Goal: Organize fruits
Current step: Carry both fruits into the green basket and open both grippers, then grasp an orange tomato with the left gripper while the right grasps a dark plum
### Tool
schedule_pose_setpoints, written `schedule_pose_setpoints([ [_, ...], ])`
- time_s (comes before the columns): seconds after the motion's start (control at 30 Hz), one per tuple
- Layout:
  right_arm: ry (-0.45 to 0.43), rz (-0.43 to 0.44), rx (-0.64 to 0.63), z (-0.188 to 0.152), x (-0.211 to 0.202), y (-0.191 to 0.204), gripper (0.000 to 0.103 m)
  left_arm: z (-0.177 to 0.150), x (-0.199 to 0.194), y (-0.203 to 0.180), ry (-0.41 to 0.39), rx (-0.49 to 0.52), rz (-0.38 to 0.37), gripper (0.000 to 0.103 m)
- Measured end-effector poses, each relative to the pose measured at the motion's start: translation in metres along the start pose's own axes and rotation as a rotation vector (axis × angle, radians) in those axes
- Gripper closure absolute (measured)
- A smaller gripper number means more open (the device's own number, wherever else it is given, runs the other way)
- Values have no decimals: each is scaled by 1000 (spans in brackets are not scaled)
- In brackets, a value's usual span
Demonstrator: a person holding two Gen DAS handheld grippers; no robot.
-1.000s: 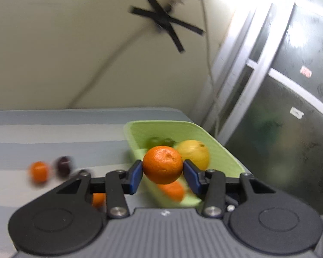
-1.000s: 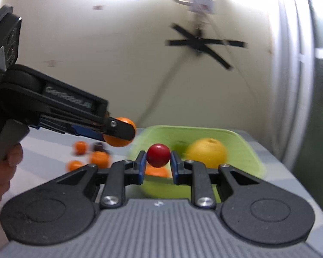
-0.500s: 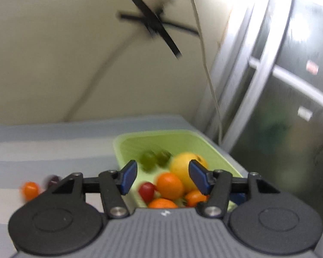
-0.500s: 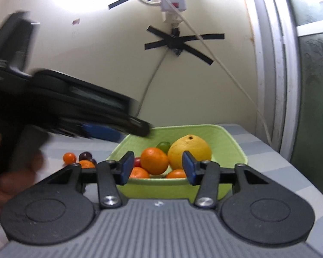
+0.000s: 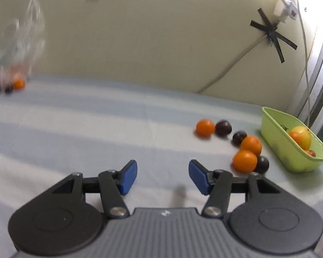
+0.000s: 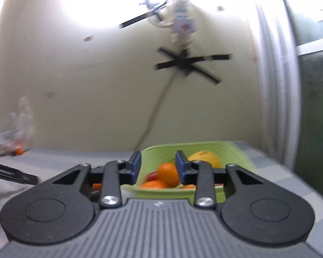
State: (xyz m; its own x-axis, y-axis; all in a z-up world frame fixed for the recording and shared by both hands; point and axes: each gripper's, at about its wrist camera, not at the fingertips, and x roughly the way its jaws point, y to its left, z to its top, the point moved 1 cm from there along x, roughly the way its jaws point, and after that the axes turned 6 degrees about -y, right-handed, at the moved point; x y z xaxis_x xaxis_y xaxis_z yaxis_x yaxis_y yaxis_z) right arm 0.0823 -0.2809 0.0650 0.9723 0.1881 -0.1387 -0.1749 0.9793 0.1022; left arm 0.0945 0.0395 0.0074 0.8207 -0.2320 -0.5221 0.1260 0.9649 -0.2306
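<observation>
In the left wrist view my left gripper (image 5: 162, 177) stands open and empty over the striped cloth. To its right lie three loose oranges (image 5: 245, 161) and three dark plums (image 5: 223, 128). Beyond them the green basket (image 5: 290, 157) holds a yellow fruit (image 5: 301, 135) and more. My right gripper (image 6: 158, 167) hangs just before the green basket (image 6: 204, 146), its jaws closing with nothing between them. An orange (image 6: 168, 173) and the yellow fruit (image 6: 204, 157) lie in the basket behind the pads.
A clear plastic bag (image 5: 15, 49) with an orange (image 5: 18, 83) beside it sits at the far left by the wall. Black tape and a cable (image 5: 271, 36) hang on the wall. A window frame (image 6: 275, 86) borders the right side. Part of the left gripper (image 6: 10, 174) shows low on the left.
The left gripper let its orange go into the basket, then swung left toward the loose fruit. The right gripper dropped its small red fruit into the basket; its jaws widened, then narrowed.
</observation>
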Motion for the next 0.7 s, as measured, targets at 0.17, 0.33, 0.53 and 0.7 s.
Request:
schedule_pose_setpoints([
  [0.17,230,153,-74,-14,23,51,71,11,12,-18,46,-26,-201,48],
  [0.33,354,127,-115,-22,55,72,70,20,35,-47,96,-45,-306,44],
  [0.53,424,113,-138,-27,80,77,69,12,62,-73,102,-1,-347,46],
  [0.7,424,152,-65,-25,77,69,74,8,56,-73,84,-2,-357,56],
])
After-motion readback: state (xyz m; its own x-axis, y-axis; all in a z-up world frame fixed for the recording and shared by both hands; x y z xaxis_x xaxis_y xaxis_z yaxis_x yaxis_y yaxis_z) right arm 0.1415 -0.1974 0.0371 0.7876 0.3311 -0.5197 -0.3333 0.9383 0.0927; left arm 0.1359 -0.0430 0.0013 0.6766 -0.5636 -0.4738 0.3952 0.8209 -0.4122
